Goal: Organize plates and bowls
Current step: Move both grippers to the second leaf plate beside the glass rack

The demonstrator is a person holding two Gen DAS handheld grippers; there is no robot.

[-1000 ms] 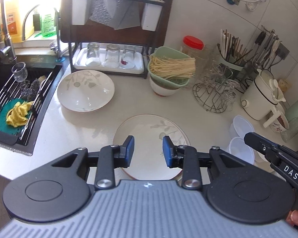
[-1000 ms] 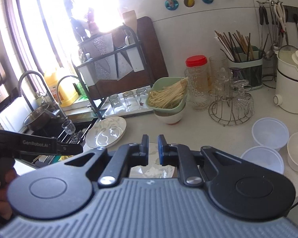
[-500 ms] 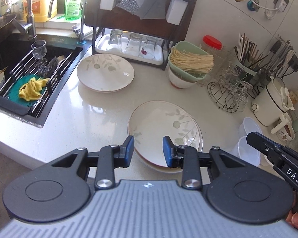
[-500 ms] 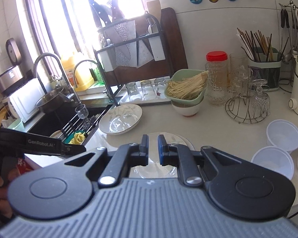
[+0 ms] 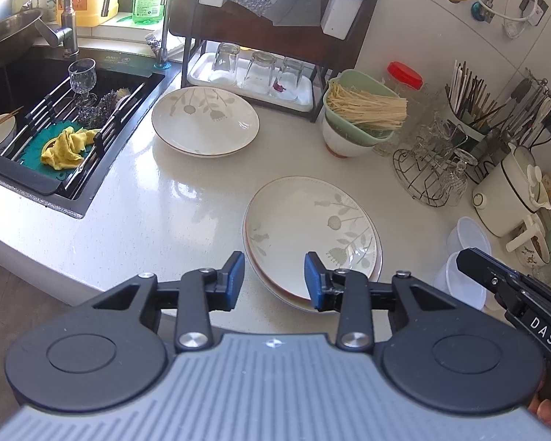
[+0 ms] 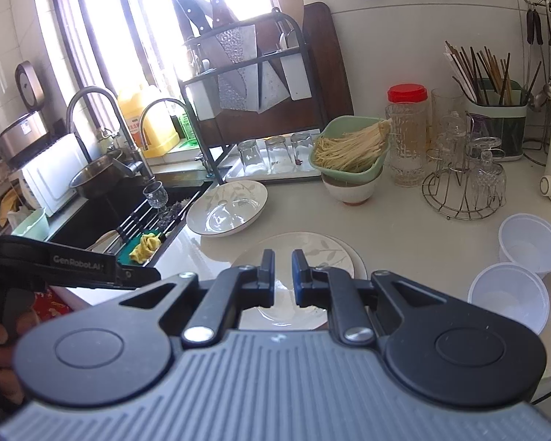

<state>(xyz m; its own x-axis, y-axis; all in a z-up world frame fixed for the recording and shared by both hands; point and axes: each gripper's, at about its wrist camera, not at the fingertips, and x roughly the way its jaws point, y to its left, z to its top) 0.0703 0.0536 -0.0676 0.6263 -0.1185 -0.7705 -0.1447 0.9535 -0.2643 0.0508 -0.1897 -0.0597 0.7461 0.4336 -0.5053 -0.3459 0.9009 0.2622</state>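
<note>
A pale, glossy counter (image 5: 158, 217) carries the dishes. Near its front edge lies a stack of two flat plates (image 5: 312, 235) with a leaf pattern. Further back, beside the sink, sits a deeper leaf-patterned plate (image 5: 205, 121). Behind it a black dish rack (image 5: 260, 36) stands on the counter. To the right stand a white bowl (image 5: 343, 141) under a green basket, a wire glass stand (image 5: 428, 180) and two translucent plastic bowls (image 6: 510, 290).

"DAS" on right gripper (image 5: 510, 294); "GenRobot.AI", apparently, on left gripper (image 6: 80, 262).
</note>
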